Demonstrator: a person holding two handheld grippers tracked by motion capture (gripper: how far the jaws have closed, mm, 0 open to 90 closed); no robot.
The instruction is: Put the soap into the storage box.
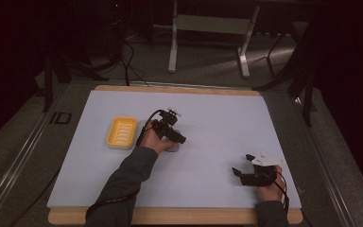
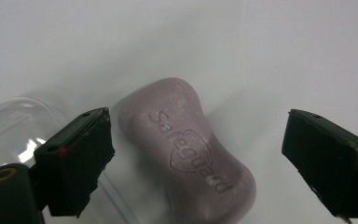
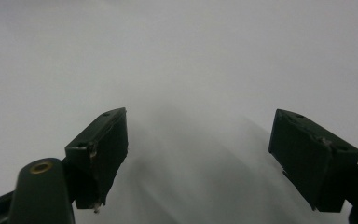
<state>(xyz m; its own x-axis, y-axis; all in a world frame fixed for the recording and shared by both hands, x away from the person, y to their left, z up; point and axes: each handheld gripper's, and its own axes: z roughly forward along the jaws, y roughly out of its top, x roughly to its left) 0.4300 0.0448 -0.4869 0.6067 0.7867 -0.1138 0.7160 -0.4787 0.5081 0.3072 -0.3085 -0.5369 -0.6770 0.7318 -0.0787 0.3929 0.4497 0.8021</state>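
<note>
— Where's the Safeguard soap bar (image 2: 186,147)?
— On the white mat (image 1: 208,118), between the left gripper's (image 2: 196,158) wide jaws, untouched, beside a clear lid (image 2: 14,121).
— The right gripper (image 3: 198,156)?
— Wide too, holding nothing.

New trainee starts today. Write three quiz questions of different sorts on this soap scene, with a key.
1. True or false: the left tongs are shut on the soap.
2. Which colour is the soap dish? A green, B yellow, C red.
3. Fill in: the word pressed into the soap is ____.

Key: 1 false, the jaws stand open on either side of it. 2 B. 3 Safeguard.
</note>
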